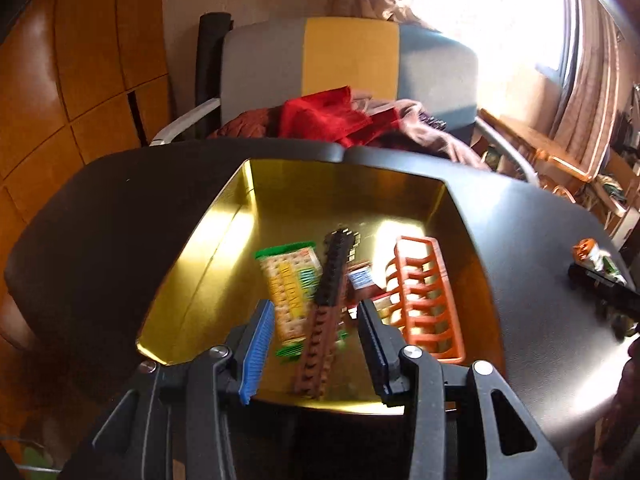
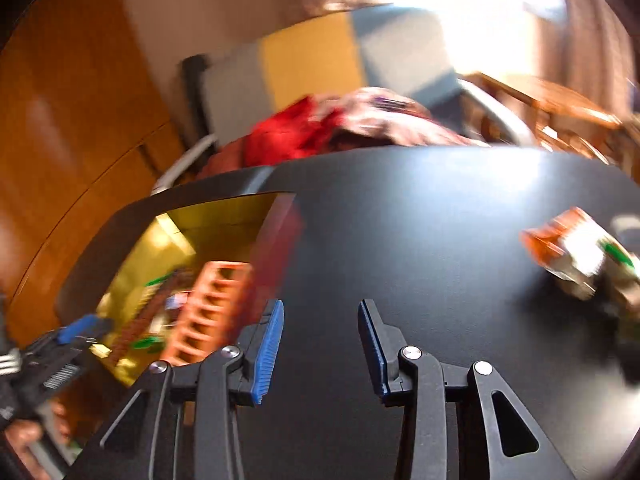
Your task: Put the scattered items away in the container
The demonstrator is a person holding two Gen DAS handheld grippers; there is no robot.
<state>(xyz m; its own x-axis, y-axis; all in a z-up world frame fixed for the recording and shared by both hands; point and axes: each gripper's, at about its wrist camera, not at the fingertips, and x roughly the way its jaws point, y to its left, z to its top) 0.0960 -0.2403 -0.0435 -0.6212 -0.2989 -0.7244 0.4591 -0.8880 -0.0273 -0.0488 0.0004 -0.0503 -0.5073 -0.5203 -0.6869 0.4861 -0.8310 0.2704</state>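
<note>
Hovering over the gold tray (image 1: 224, 240), left gripper (image 1: 316, 320) (empty, agape).

1. We can read no text in either view
2. The green and yellow packet (image 1: 289, 280) in the gold tray (image 1: 200, 248) carries print, too blurred to make out
3. The small blue label (image 1: 360, 278) beside it is likewise illegible
4. The orange and white packet (image 2: 576, 252) on the table is smeared by motion
</note>
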